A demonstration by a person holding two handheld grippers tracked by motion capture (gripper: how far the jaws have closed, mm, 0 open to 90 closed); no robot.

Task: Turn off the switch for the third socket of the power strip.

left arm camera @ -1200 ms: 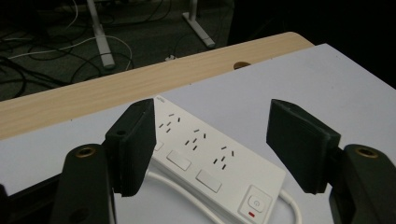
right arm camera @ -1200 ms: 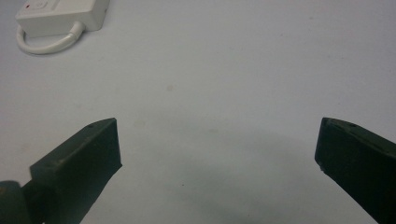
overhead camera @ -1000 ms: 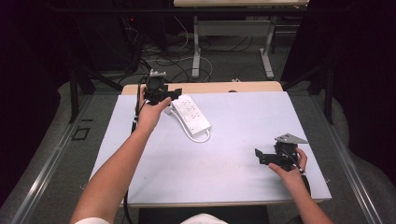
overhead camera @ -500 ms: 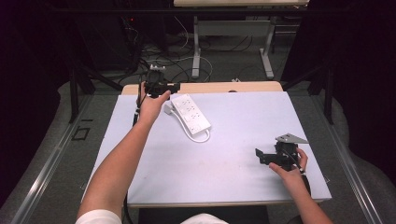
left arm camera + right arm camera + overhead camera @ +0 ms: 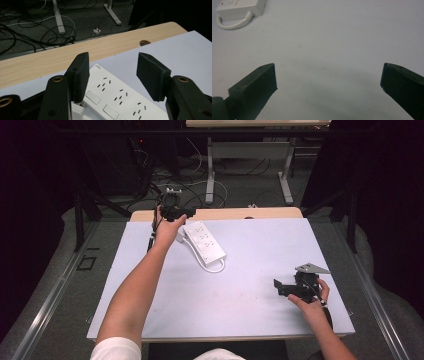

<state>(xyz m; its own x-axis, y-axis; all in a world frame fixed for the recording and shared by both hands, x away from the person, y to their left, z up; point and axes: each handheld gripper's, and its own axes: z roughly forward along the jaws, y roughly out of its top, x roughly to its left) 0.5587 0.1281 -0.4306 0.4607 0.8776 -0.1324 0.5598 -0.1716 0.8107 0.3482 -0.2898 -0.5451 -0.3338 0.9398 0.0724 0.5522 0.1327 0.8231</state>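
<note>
Nearest the person, the right gripper rests low over the bare pale lilac table mat, jaws spread wide with nothing between them. Farther up lies the white plastic power strip, its short looped white cable curling at the near end. Over its far end hangs the left gripper, jaws half apart and just been closing, not pressing the strip. Beyond runs the wooden table edge, then grey floor with tangled cables.
</note>
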